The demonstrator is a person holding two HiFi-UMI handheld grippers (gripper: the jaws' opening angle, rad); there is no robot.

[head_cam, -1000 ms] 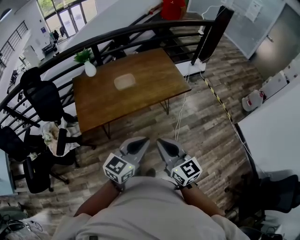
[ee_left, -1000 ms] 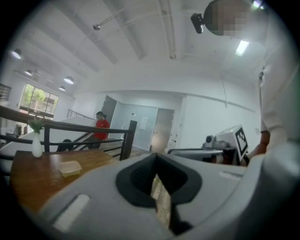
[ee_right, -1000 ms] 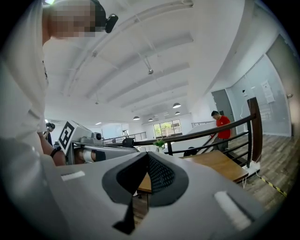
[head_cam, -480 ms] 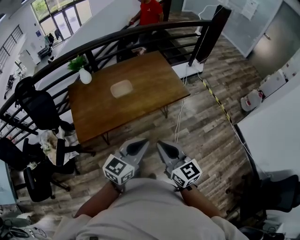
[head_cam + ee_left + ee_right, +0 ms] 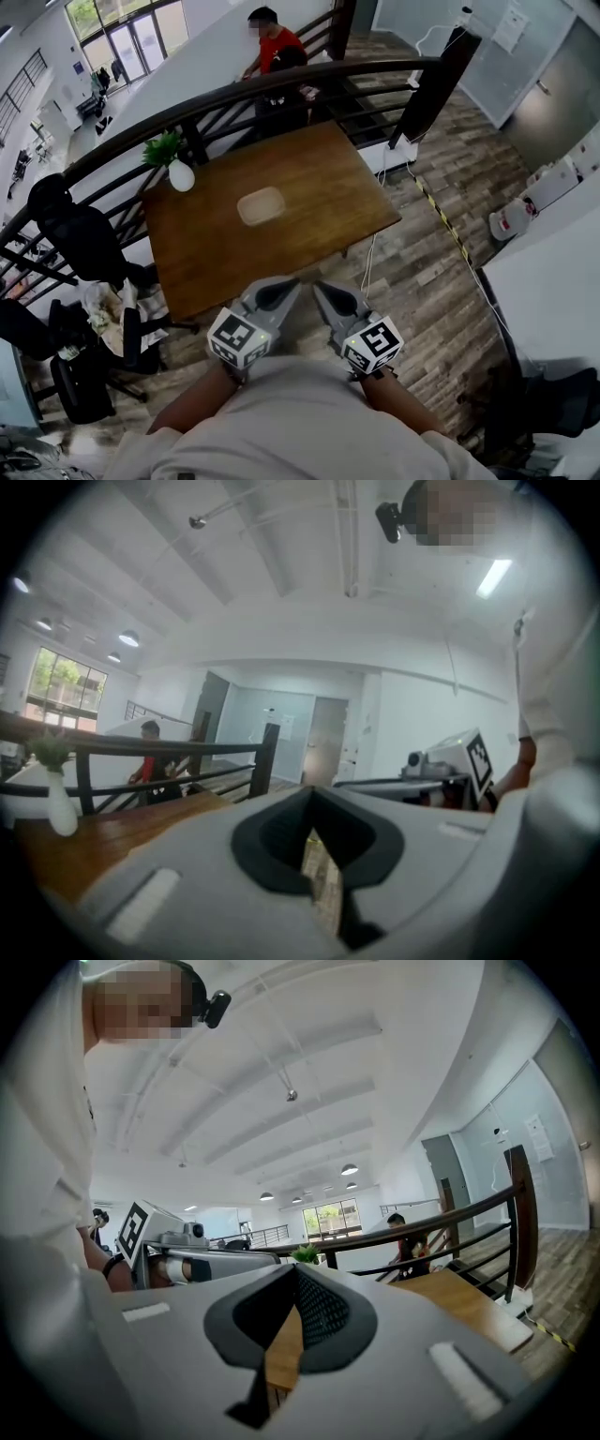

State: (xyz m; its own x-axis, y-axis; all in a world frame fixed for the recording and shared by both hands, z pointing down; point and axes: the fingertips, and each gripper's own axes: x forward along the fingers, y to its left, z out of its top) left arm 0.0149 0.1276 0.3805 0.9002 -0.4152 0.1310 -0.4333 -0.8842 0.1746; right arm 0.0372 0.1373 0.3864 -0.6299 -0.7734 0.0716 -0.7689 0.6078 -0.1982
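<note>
Tabletop (image 5: 323, 192) of brown wood stands just ahead of both claws, which sit close to the person's body over the plank floor (image 5: 412, 272). Left claw (image 5: 284, 281) has its jaws together with nothing between them. Right claw (image 5: 323, 288) is the same, and the two are side by side and near each other. A pale dish (image 5: 262, 205) lies mid-tabletop. A white vase (image 5: 181, 175) with a green plant stands at the far left corner. Black railing (image 5: 234, 98) runs behind, with a person in red (image 5: 277, 47) beyond it.
</note>
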